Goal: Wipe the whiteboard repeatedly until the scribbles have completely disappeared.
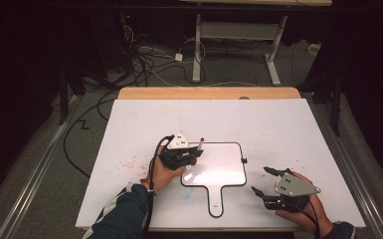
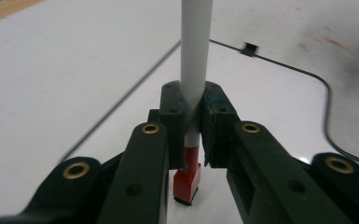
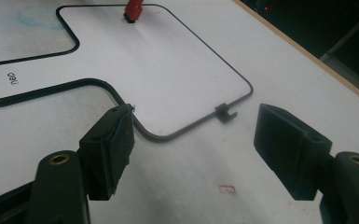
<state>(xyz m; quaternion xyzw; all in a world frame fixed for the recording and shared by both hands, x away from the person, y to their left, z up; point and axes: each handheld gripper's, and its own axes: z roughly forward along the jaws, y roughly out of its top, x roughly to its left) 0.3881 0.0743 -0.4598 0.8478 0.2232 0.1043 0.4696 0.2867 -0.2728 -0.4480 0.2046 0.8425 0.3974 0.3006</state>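
A small whiteboard (image 1: 219,157) with a black rim and a handle lies on the white table cover. My left gripper (image 1: 195,158) is over its near-left corner, shut on a white marker (image 1: 200,145) with red ends. Between the closed pads (image 2: 172,116) the marker's barrel (image 2: 195,56) runs upward, and its red end (image 2: 187,182) rests on the whiteboard (image 2: 270,107). My right gripper (image 1: 263,180) hovers right of the handle with its jaws wide apart and nothing between them. In the right gripper view that gripper (image 3: 195,119) faces the whiteboard's rim (image 3: 200,41), with the marker's red end (image 3: 133,11) far off.
A small black clip (image 1: 243,160) sits on the board's right rim (image 3: 224,113). Red specks (image 1: 127,163) and a faint blue smudge (image 1: 186,195) mark the cover. The wooden table edge (image 1: 209,93) shows at the back, with cables (image 1: 144,59) and desk legs (image 1: 197,50) on the floor beyond.
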